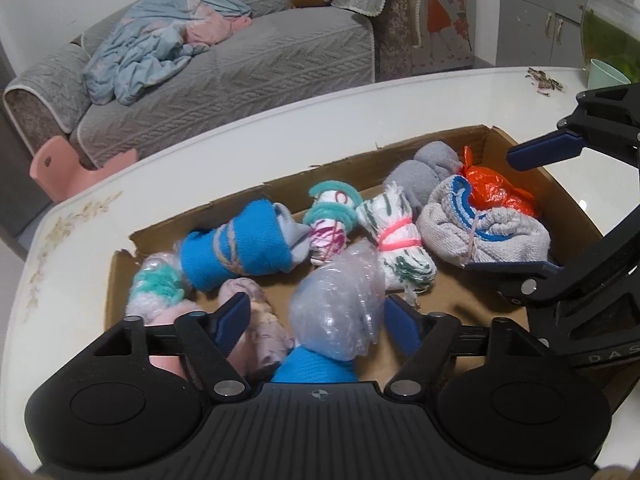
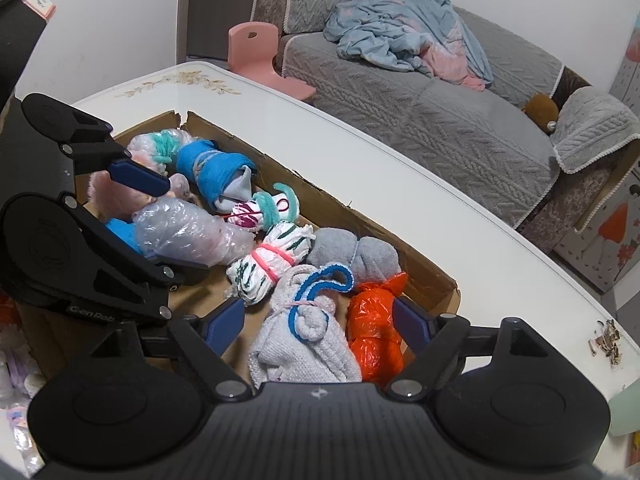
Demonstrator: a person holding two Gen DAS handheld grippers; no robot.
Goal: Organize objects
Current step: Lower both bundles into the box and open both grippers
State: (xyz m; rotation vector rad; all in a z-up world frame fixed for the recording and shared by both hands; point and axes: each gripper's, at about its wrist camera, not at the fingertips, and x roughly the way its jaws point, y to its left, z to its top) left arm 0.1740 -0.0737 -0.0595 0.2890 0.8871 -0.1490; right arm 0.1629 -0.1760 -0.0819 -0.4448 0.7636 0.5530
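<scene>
Left tool (image 1: 316,320) is wide open over the near end of the cardboard box (image 1: 400,164); the clear plastic-wrapped bundle (image 1: 340,312) sits between its fingers, but we can't tell whether they touch it. Right tool (image 2: 318,320) is just as wide open at the other end of the box, straddling the grey knit bundle with blue trim (image 2: 304,344) and the orange plastic bag (image 2: 372,332), gripping neither.

Readable writing: "GenRob" on the left tool body in the right wrist view; "DAS…", cut off, on the right tool body in the left wrist view.

We see the box on the white surface (image 1: 240,136), holding tied bundles: blue sock roll (image 1: 236,252), white-and-green rag with pink band (image 1: 396,236), teal-trimmed roll (image 1: 332,216), grey socks (image 1: 420,172), pinkish bundles at the near-left end.

Around: grey sofa (image 1: 240,76) with crumpled blue-pink cloth (image 1: 160,40), pink stool (image 2: 260,52), brown plush (image 2: 540,110), husk scraps (image 2: 608,344) on the surface, green cup (image 1: 608,74), grey cabinets (image 1: 532,12).
</scene>
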